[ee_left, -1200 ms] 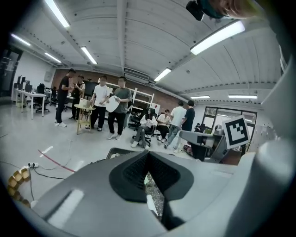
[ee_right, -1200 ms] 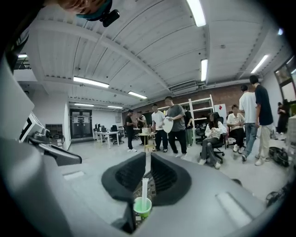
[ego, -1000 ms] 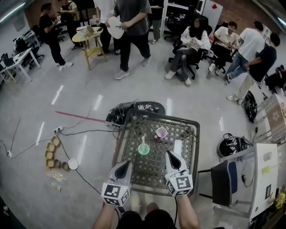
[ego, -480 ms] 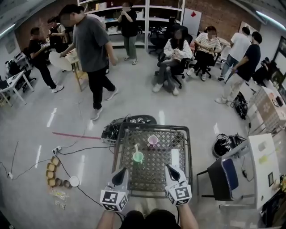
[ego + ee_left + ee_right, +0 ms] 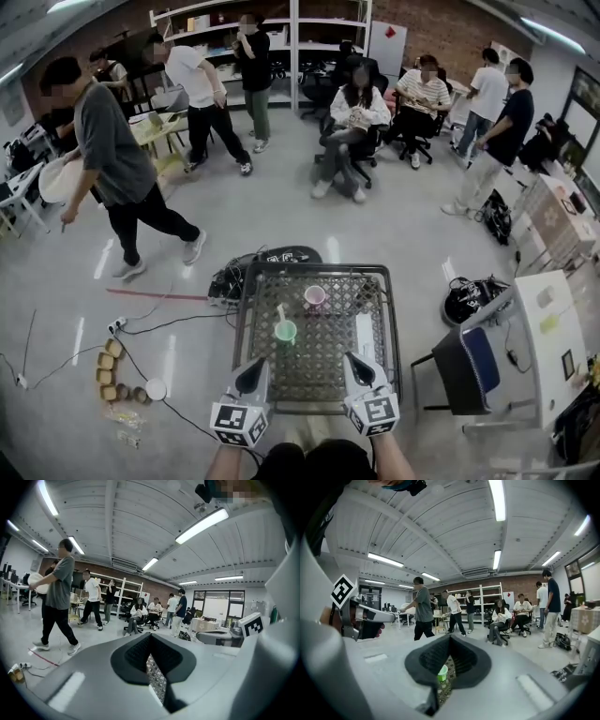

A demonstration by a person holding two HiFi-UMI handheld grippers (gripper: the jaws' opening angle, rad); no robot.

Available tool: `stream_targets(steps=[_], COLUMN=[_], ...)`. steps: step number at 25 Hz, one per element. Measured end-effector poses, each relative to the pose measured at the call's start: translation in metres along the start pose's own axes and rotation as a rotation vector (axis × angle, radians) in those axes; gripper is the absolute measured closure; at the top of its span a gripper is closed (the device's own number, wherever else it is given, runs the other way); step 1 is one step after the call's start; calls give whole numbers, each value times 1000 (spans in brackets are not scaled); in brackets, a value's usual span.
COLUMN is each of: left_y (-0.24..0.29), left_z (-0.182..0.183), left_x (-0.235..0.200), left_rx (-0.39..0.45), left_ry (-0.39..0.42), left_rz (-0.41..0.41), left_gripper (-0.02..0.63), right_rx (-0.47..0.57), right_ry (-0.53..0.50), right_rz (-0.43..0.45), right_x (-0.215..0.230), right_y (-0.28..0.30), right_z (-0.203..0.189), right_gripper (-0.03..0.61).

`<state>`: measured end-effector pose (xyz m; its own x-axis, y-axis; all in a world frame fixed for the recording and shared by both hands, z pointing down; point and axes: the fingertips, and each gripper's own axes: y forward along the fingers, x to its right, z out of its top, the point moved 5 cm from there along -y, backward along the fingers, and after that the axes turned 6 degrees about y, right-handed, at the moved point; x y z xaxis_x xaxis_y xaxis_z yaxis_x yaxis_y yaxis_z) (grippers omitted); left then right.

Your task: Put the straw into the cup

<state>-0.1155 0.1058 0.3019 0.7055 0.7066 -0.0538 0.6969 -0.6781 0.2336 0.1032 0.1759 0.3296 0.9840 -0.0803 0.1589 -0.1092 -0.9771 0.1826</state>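
The table lies just ahead of my left tongs and right tongs. Both are pinched shut on nothing and held clear at its near edge, I judge because the job looks done: ahead between them, the green cup already holds the straw upright. No writing I can read.

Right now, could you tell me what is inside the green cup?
A pale straw stands in the green cup, its top above the rim. Its lower end is hidden inside; anything else is too small to tell.
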Motion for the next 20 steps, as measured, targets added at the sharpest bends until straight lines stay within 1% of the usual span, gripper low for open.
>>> stream_targets(steps=[3,8,12,15,20], left_y=[1,4,11,22,52], left_z=[0,-1,-5,-9,-30], left_x=[2,7,14,21,42], left_rx=[-3,8,-1,-14,-63], left_ry=[8,-5,0,3,6], left_rz=[-4,2,-19,-47,-125], left_gripper=[609,607,607,607,607], right_rx=[2,-1,-4,-13,-48], right_ry=[3,6,12,23,49], right_rz=[1,-2,-18,-49,-135], right_x=[-2,2,7,18,47], right_y=[0,-4,-9,-12,-20], right_z=[2,0,-3,-9,-31], right_gripper=[575,575,575,575,575])
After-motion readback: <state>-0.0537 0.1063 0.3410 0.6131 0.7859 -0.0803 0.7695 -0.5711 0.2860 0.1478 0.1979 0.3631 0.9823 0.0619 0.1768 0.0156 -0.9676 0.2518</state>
